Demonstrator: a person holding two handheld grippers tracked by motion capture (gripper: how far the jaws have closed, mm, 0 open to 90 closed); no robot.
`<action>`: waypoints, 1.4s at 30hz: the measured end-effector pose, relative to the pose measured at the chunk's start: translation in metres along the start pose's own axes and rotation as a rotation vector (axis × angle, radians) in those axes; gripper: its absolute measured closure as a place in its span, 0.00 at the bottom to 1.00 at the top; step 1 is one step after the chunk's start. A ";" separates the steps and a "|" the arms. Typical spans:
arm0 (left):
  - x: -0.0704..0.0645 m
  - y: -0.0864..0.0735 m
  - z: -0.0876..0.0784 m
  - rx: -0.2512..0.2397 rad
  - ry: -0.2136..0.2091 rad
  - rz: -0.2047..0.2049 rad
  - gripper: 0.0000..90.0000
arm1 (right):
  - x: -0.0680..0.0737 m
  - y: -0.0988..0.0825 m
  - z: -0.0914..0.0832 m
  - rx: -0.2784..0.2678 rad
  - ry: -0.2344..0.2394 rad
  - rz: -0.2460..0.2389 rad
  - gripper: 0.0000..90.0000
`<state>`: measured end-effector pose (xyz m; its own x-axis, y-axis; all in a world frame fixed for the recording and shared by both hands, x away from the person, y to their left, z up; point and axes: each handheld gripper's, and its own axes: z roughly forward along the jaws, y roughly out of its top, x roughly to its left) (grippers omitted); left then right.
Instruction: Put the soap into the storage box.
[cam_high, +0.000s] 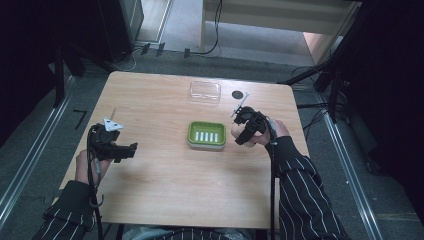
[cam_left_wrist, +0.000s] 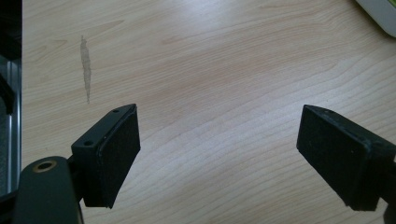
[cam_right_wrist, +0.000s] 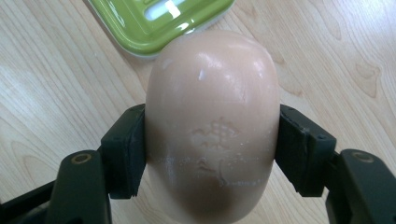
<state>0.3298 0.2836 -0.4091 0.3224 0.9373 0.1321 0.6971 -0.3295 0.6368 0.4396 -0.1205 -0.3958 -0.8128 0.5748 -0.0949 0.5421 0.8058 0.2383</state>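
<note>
Gripping a pale bar of soap (cam_right_wrist: 212, 126) just beside the green soap dish (cam_high: 206, 134), the right claw (cam_right_wrist: 212, 140) should lower it level onto the slats; the left claw (cam_left_wrist: 219, 154) waits released over the table (cam_high: 165, 185).

I count one bar of soap (cam_right_wrist: 212, 126), one green soap dish (cam_high: 206, 134) with five slots, one clear plastic lid (cam_high: 205, 92), one small dark disc (cam_high: 237, 94), and my two tongs, left (cam_high: 131, 150) and right (cam_high: 236, 135), over one tabletop (cam_high: 175, 190).
</note>
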 end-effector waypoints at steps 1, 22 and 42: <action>0.000 0.000 0.000 -0.001 0.001 -0.001 0.16 | 0.000 0.001 0.000 -0.003 -0.003 0.002 0.37; 0.001 0.000 -0.001 0.001 0.003 0.000 0.16 | 0.001 0.018 -0.002 -0.022 0.004 -0.054 0.37; 0.001 -0.001 -0.001 -0.001 0.001 -0.002 0.16 | 0.008 0.039 0.002 -0.032 0.018 -0.100 0.37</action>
<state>0.3293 0.2849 -0.4090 0.3206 0.9380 0.1317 0.6969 -0.3277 0.6379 0.4549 -0.0842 -0.3890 -0.8661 0.4893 -0.1024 0.4516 0.8537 0.2594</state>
